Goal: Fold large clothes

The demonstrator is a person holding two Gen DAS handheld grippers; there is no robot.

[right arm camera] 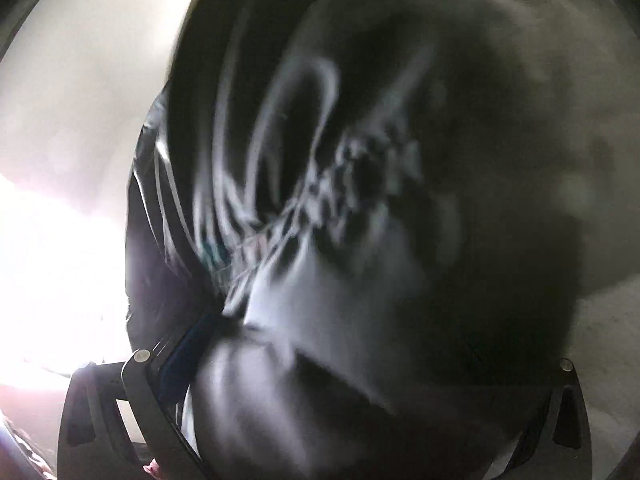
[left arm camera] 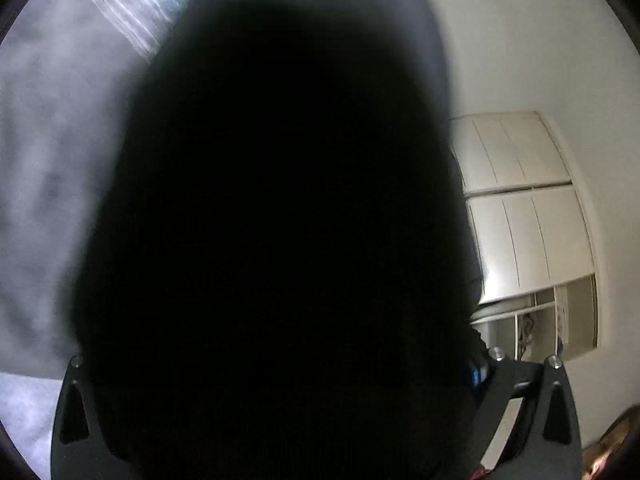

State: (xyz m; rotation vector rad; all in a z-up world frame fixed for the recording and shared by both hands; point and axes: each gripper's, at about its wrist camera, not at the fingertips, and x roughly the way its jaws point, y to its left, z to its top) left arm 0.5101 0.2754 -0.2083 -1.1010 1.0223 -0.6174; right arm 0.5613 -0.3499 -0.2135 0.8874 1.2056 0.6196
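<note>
Mid-fold, I judge: dark garment [left arm camera: 280, 220] fills frame centre, draped between the left gripper's [left arm camera: 316, 364] spread fingers and the right gripper's [right arm camera: 356, 360], also spread; next, regrip an edge

Dim, blurred fisheye views — blown-out glare at right wrist's left edge.

White panelled cupboard [left arm camera: 528, 208] with open cubbies below, pale wall [left arm camera: 520, 40], grey bedding [left arm camera: 48, 160], striped fabric [left arm camera: 132, 4]

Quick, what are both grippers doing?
Left gripper: fingers open, dark garment draped between them.
Right gripper: fingers wide, dark garment between; grip cannot be told.
</note>
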